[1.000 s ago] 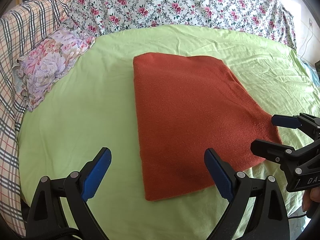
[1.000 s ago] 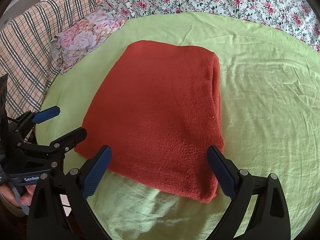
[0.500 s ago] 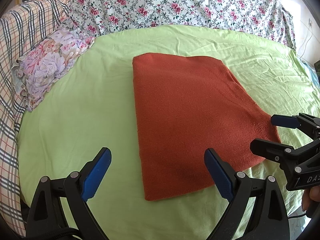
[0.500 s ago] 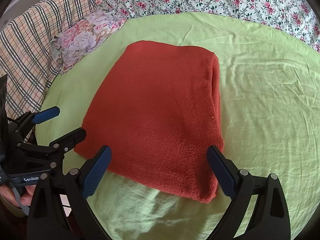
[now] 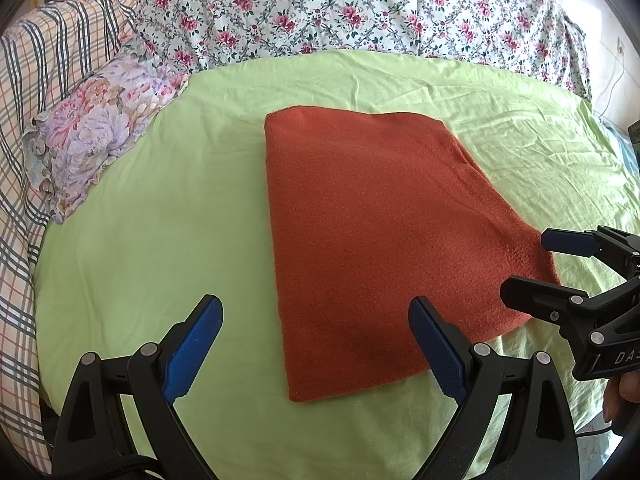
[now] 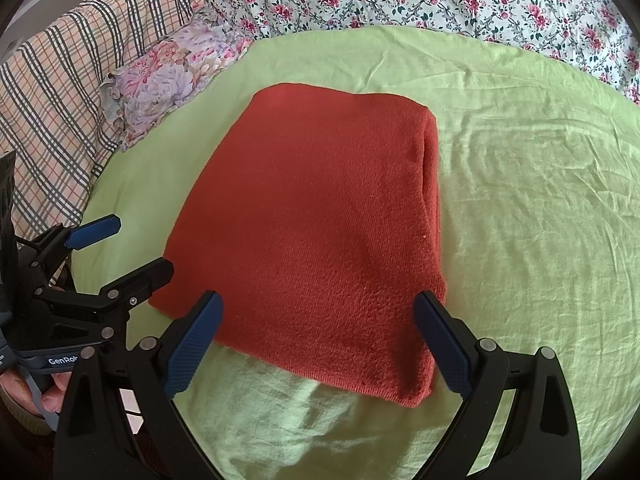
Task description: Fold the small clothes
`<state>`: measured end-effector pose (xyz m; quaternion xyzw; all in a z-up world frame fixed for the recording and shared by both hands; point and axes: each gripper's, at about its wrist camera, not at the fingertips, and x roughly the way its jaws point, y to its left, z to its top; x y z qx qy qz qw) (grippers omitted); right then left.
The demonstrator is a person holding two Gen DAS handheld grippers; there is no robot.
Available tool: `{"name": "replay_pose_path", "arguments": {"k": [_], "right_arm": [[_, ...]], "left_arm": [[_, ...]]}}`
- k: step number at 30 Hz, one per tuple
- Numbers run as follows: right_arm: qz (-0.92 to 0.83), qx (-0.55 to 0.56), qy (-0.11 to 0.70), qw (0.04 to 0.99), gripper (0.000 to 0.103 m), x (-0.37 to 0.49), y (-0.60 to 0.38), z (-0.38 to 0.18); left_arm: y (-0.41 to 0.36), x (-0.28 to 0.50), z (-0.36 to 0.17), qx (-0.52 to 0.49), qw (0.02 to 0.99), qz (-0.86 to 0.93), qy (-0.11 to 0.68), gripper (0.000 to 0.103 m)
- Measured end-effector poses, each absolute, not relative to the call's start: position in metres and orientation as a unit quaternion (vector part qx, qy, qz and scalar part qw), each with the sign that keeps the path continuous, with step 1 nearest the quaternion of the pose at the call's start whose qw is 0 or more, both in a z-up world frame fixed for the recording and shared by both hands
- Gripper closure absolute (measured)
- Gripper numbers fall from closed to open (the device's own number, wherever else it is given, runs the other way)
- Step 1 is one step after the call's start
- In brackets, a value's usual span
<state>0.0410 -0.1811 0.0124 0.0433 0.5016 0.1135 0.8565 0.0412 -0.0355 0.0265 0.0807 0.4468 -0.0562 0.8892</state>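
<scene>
On the green-sheeted bed point(image 5: 160, 240), a folded rust-orange knit garment point(image 5: 380, 232) lies flat; left tongs point(image 5: 316, 344) and right tongs point(image 6: 316, 344) hover near its front edge, both spread wide and empty.

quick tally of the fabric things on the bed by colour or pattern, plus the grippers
rust-orange folded cloth: 1
light green sheet: 1
rose-print quilt: 1
plaid blanket: 1
lilac floral pillow: 1
grippers: 2, left gripper, right gripper, both open
total: 7

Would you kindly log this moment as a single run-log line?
garment: red knit folded, flat on green sheet | left gripper: open, empty | right gripper: open, empty, at near edge | stage: no grasp
</scene>
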Motion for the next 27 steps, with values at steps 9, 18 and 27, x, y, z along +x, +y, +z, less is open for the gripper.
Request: {"name": "replay_pose_path", "arguments": {"k": [9,18,27], "right_arm": [[0.113,0.044,0.502,0.856,0.007,0.0409,-0.1806,0.0119],[0.112,0.045,0.502,0.856,0.007,0.0416,-0.1802,0.0137],[0.112,0.046,0.502,0.856,0.007,0.0421,-0.1794,0.0149]], "left_arm": [[-0.0366,0.0413,0.0266,0.08,0.889,-0.057,0.447,0.008],[-0.0382,0.0421,0.0266,0.08,0.889,-0.059,0.447,0.008],[-0.0381,0.0444,0.0268,0.082,0.888,-0.063,0.447,0.008]]}}
